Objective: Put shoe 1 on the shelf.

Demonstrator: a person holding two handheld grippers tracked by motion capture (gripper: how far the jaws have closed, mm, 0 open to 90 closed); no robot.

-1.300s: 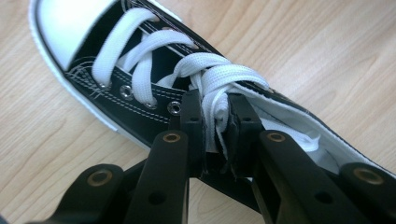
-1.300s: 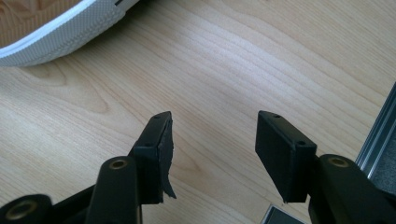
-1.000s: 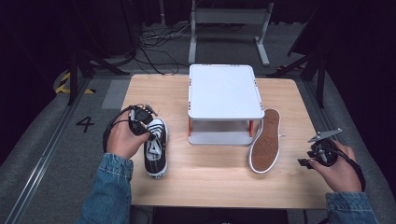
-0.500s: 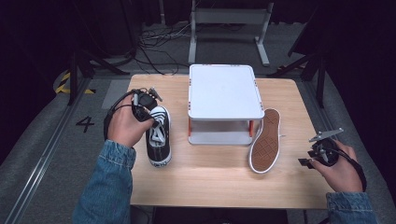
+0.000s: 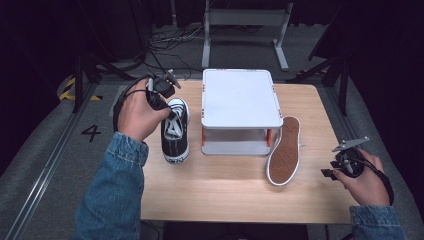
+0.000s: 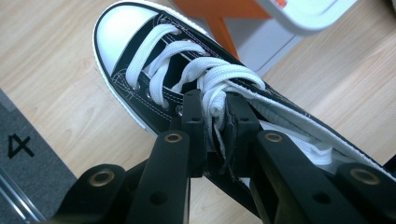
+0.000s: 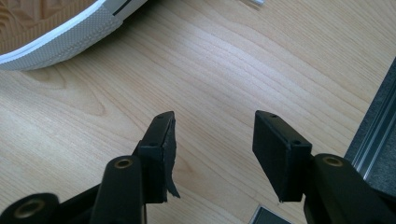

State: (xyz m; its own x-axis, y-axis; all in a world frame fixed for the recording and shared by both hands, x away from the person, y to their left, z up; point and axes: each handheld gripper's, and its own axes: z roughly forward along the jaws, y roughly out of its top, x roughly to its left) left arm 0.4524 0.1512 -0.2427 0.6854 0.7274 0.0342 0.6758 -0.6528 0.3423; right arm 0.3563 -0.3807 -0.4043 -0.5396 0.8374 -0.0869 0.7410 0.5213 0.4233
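Note:
A black high-top sneaker [image 5: 174,131] with white laces and toe cap stands upright on the wooden table [image 5: 235,190], left of a white two-level stand [image 5: 240,97]. My left gripper [image 5: 167,102] is shut on the sneaker's tongue and laces [image 6: 215,105] near the collar. A second sneaker [image 5: 284,150] lies on its side right of the stand, its tan sole facing up, and its white sole edge [image 7: 60,35] is also in the right gripper view. My right gripper [image 5: 334,167] is held at the table's right edge, open, with bare wood between its fingers [image 7: 212,135].
The white stand has orange legs [image 5: 203,136] and a lower shelf. A floor marking "4" [image 5: 91,131] lies left of the table. Cables and a metal frame [image 5: 245,30] stand behind the table. Bare wood stretches along the table's front.
My left gripper has moved away from me along the black sneaker, from its toe end to its collar, and the sneaker has shifted slightly backwards. The right gripper has stayed in place.

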